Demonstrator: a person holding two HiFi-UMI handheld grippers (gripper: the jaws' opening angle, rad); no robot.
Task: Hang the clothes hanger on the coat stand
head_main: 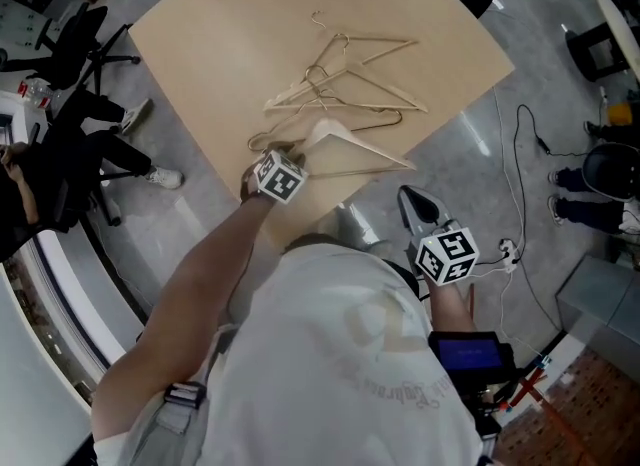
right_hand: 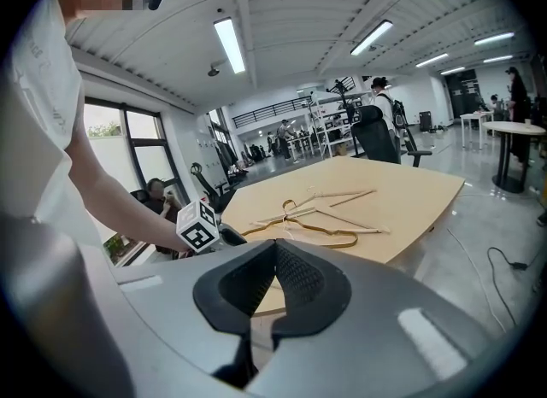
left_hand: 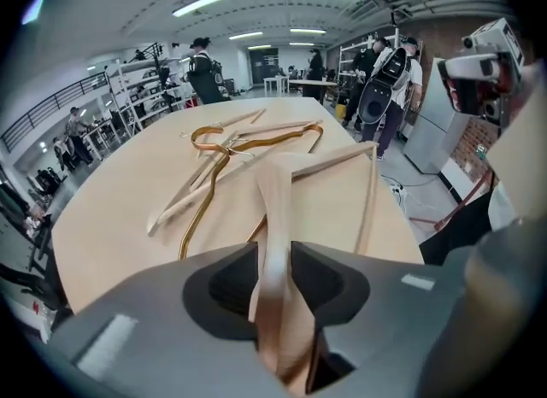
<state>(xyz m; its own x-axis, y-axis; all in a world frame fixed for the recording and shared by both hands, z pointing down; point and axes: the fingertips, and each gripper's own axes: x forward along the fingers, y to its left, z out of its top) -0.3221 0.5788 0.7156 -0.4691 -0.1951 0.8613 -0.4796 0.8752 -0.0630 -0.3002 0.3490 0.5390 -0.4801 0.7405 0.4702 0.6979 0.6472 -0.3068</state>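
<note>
Several hangers lie in a loose pile on the tan table [head_main: 220, 44]. The nearest is a pale wooden hanger [head_main: 352, 144] close to the table's front edge. My left gripper [head_main: 287, 151] points steeply down at that hanger's left arm. In the left gripper view the wooden arm [left_hand: 275, 187] runs straight between the jaws of the left gripper [left_hand: 275, 255], which stand apart around it. A gold wire hanger [left_hand: 205, 140] and more wooden ones [head_main: 345, 79] lie beyond. My right gripper [head_main: 408, 197] hangs off the table over the floor, shut and empty [right_hand: 273, 255]. No coat stand shows.
Black office chairs [head_main: 80, 44] and a seated person stand left of the table. Cables and a power strip [head_main: 508, 249] lie on the floor at the right, near more chairs [head_main: 610, 169]. People and shelving fill the far room [left_hand: 205, 72].
</note>
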